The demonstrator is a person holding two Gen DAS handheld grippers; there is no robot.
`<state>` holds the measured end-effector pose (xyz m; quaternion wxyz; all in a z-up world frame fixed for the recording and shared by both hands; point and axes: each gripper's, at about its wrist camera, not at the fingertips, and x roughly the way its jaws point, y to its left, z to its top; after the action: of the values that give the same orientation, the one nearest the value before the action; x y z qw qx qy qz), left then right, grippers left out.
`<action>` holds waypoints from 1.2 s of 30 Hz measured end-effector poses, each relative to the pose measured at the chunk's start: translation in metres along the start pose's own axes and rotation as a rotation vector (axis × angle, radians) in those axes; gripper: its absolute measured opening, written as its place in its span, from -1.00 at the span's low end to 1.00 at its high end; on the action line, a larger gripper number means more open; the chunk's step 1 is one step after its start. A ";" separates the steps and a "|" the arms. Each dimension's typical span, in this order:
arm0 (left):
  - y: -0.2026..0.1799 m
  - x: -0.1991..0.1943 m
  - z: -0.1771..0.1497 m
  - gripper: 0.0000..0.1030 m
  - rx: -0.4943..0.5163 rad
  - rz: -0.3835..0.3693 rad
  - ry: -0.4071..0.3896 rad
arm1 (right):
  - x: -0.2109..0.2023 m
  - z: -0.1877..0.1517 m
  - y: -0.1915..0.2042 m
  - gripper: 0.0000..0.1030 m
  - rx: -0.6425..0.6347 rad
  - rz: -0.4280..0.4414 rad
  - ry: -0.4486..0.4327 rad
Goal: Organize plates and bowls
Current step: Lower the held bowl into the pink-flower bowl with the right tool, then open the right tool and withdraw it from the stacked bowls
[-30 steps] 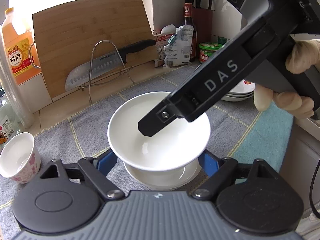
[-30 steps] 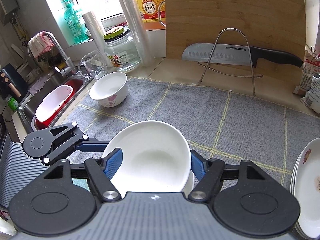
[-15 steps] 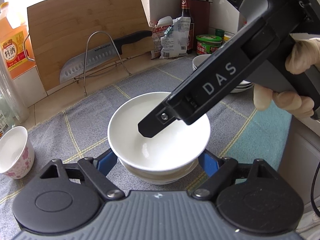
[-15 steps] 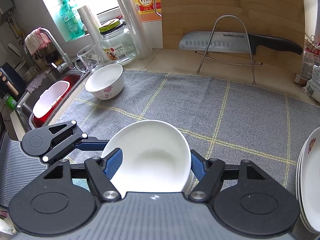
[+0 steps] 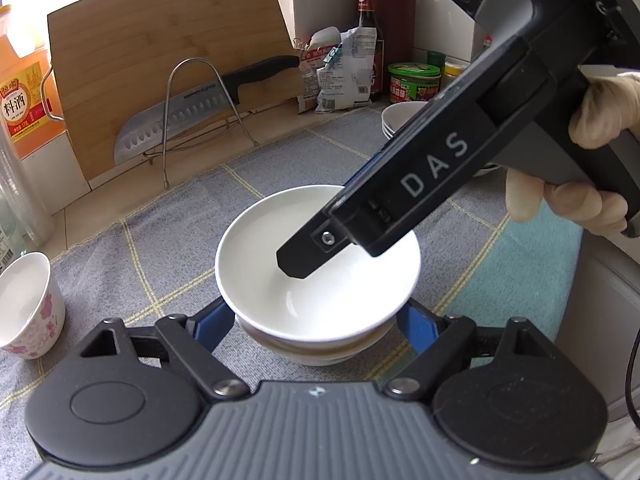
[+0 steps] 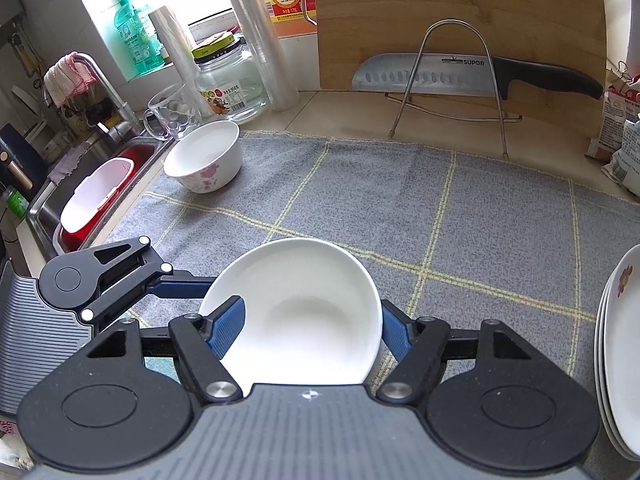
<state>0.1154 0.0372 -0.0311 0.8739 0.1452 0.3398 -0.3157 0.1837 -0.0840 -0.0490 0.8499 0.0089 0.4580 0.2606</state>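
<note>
Both grippers are meeting at a white bowl over the grey mat.

Left wrist view: the left gripper (image 5: 316, 320) is standing wide, blue pads flanking the white bowl (image 5: 280, 240), which is nesting on a lower bowl (image 5: 316, 350) on the grey mat (image 5: 168, 240); whether the pads are pressing is unclear. Right wrist view: the right gripper (image 6: 312, 328) is pinching the bowl's wall, one finger (image 6: 226, 326) inside; a floral bowl (image 6: 204, 156) is sitting at the mat's far left corner.

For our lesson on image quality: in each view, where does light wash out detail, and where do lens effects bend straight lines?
Left wrist view: the window behind the tall bamboo cutting board is blown out white, and the board's edges bow. Right wrist view: daylight bleaches the window beside the green soap bottle; the grey checked mat shows curved stripes, and the corners go dark.
</note>
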 end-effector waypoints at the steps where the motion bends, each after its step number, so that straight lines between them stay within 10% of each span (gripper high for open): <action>1: 0.000 0.000 0.000 0.70 0.000 0.000 0.001 | 0.000 0.000 0.000 0.49 0.001 0.000 -0.001; 23: 0.002 0.005 -0.003 0.75 -0.017 -0.014 0.006 | 0.001 -0.001 0.000 0.51 0.004 -0.002 -0.008; 36: 0.008 -0.016 -0.009 0.86 -0.008 0.005 -0.013 | -0.010 -0.003 0.002 1.00 0.013 -0.019 -0.060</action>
<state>0.1071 0.0547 -0.0266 0.8776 0.1403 0.3349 -0.3129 0.1755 -0.0877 -0.0424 0.8655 0.0178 0.4341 0.2494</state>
